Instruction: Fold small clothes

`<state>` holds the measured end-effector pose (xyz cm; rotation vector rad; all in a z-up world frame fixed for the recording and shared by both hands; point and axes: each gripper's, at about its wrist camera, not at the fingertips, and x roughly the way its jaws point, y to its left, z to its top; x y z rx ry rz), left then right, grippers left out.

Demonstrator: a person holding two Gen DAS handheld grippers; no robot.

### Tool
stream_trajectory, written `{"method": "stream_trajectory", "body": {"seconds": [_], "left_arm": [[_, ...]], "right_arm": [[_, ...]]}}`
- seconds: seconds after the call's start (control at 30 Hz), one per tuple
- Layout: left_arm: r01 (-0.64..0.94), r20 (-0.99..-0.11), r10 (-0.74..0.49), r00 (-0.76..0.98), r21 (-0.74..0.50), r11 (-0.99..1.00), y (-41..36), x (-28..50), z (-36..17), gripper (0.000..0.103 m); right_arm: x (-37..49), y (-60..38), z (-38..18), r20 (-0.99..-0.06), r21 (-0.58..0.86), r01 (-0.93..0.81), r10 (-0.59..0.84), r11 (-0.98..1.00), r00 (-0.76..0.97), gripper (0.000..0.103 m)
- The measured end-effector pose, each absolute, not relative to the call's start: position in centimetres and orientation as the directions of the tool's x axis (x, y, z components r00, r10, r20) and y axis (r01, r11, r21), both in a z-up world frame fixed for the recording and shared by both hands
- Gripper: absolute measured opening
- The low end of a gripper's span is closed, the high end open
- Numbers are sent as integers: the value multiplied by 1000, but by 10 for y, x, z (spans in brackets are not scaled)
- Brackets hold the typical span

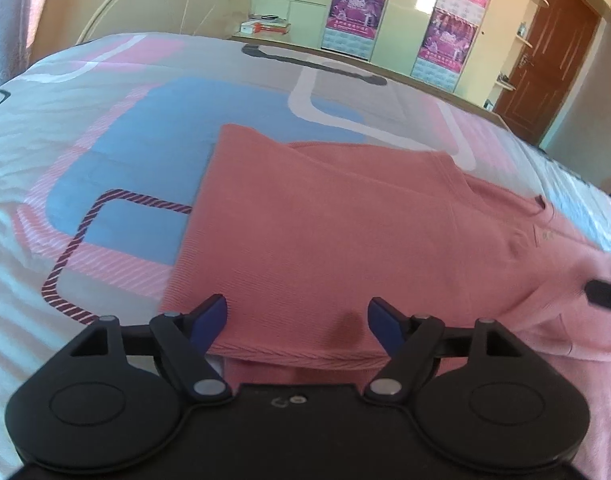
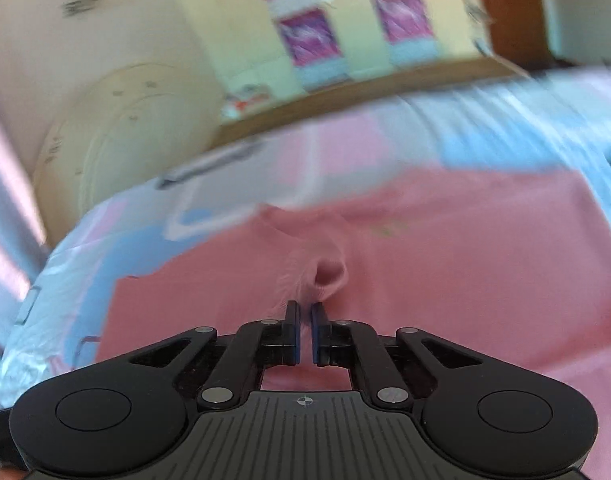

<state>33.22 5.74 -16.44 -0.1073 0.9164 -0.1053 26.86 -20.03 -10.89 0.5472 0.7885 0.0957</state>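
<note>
The pink shirt (image 1: 329,232) lies partly folded on the bed (image 1: 117,132), more folds seemingly left, with the left gripper (image 1: 297,320) wide and empty over its near hem and the right gripper (image 2: 305,330) pinched onto a raised fold of its cloth.

A salmon-pink ribbed knit garment (image 1: 345,232) is seen spread flat across the centre and right of the left wrist view, its hem doubled at the lower edge. In the right wrist view a small fold (image 2: 329,274) is raised at centre.
</note>
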Motion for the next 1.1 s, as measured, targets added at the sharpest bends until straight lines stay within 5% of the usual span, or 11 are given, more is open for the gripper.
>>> {"method": "stream_trajectory", "body": {"seconds": [0.2,0.27,0.33,0.43,0.57,0.6,0.63,0.67,0.93,1.1], "left_arm": [[63,-782,-151,605,-143,988,58,328,-160,77],[54,-782,-144,607,-140,989,60,328,-158,78],[43,-780,-134,611,-137,990,65,329,-156,78],[25,-780,-115,616,-127,992,71,332,-155,78],[2,-781,-96,618,-121,993,77,335,-154,78],[-1,-779,-93,620,-119,993,78,336,-154,78],[-4,-778,-90,622,-117,993,80,336,-153,78],[-7,-777,-85,624,-114,993,80,336,-153,78],[-34,-756,-65,651,-115,993,85,340,-148,80],[-25,-765,-77,640,-121,992,79,344,-151,81]], "right_arm": [[264,-228,-126,-673,525,169,286,834,682,13],[266,-231,-128,-680,518,182,273,836,680,35],[269,-232,-130,-670,538,189,280,822,688,47],[279,-226,-133,-668,550,164,313,819,676,47],[298,-208,-143,-700,512,135,322,848,637,41],[299,-204,-143,-707,488,128,304,863,639,33],[300,-201,-142,-707,477,115,303,872,639,9],[300,-200,-140,-701,492,106,320,864,638,5],[278,-212,-94,-613,396,35,236,918,754,1],[263,-239,-95,-635,308,91,134,947,761,1]]}}
